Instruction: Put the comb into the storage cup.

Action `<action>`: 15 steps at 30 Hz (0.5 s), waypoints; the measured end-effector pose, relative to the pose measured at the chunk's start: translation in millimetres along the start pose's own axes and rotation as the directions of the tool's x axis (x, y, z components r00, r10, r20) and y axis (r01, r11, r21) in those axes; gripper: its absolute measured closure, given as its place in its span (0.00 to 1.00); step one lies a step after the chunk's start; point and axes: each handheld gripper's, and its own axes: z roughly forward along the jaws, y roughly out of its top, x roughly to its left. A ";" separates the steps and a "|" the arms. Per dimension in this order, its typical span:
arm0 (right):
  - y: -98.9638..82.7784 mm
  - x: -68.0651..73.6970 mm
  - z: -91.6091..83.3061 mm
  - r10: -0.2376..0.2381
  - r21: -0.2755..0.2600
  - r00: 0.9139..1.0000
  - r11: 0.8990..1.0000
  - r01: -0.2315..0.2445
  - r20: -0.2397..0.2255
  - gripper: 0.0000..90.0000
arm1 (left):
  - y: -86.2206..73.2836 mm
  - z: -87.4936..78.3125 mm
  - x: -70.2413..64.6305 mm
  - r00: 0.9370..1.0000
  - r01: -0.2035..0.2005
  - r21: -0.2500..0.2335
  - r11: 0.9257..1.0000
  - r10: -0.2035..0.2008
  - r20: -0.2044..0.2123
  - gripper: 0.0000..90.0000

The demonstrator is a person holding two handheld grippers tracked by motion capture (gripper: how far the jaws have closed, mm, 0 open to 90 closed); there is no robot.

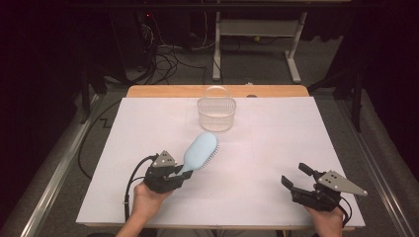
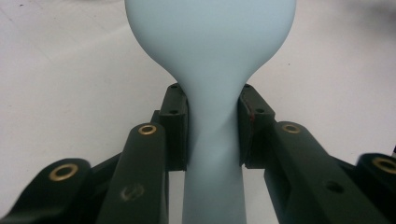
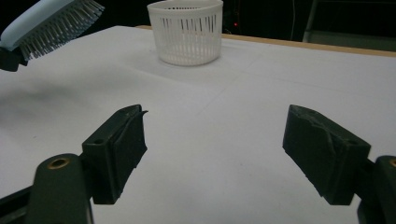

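Note:
A pale blue hairbrush (image 1: 200,151) is held off the white table, head pointing toward the far side, bristles facing right. My left gripper (image 1: 184,174) is shut on its handle; in the left gripper view both pads press the narrow neck of the hairbrush (image 2: 212,140). The right gripper view catches the brush head (image 3: 51,21) at its upper left, raised above the surface. My right gripper (image 1: 296,177) stands open near the table's front right, and the right gripper (image 3: 215,149) has nothing between its wide-set jaws.
A white slotted plastic basket (image 1: 216,114) stands at the far middle of the table, also seen as the basket (image 3: 186,32) ahead of the right gripper. The table's wooden far edge (image 1: 217,91) borders a dark floor with cables and desk legs.

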 end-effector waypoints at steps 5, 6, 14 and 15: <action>4.2 12.9 7.6 -0.024 -0.004 0.999 1.000 0.024 -0.037 0.24 | 1.4 1.3 -3.6 1.000 -0.013 -0.003 1.000 0.013 0.009 0.75; 5.0 16.0 9.4 -0.033 -0.002 0.998 0.999 0.033 -0.047 0.24 | 1.6 1.4 -3.9 1.000 -0.017 -0.005 1.000 0.017 0.009 0.75; 10.1 37.8 25.7 -0.066 -0.001 0.991 0.998 0.067 -0.120 0.24 | 3.4 2.7 -7.8 0.999 -0.028 -0.011 1.000 0.028 0.014 0.75; 10.6 39.8 27.3 -0.069 0.000 0.989 0.998 0.070 -0.128 0.24 | 3.6 2.8 -8.2 0.999 -0.031 -0.011 0.999 0.031 0.014 0.75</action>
